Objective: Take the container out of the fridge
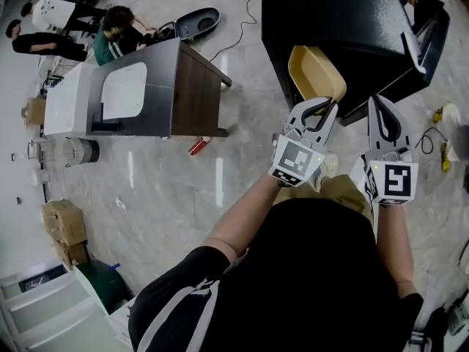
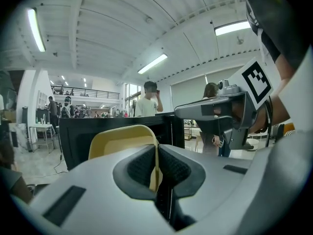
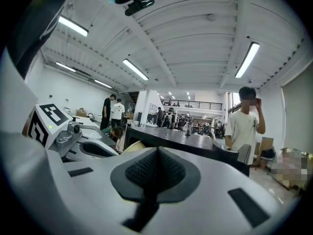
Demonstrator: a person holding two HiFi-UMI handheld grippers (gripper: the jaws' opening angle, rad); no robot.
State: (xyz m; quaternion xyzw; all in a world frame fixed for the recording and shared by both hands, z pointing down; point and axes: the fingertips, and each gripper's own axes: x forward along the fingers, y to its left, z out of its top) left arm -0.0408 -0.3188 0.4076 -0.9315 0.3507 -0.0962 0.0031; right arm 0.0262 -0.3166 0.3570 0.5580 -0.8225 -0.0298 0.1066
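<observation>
**Left gripper [image 1: 322, 110] clamped on the yellow container [image 1: 316, 72] at the front of the black fridge [image 1: 330, 17]**

Seen in my left gripper view, the left gripper [image 2: 156, 166] has its jaws closed on a thin edge of the container [image 2: 122, 138], pinched between the dark pads. The rest of the container juts out beyond the fingertips, in front of the fridge's [image 2: 98, 131] dark face. It is a shallow, mustard-yellow tub with rounded corners and plain, smooth walls. Its long axis runs away from the jaws toward the fridge, and its hollow side appears turned up to my head camera. My right gripper [image 1: 377, 108], just beside the left, has its jaws pressed together on nothing [image 3: 156, 173]. Pale marble floor [image 1: 183, 189] lies below.
</observation>
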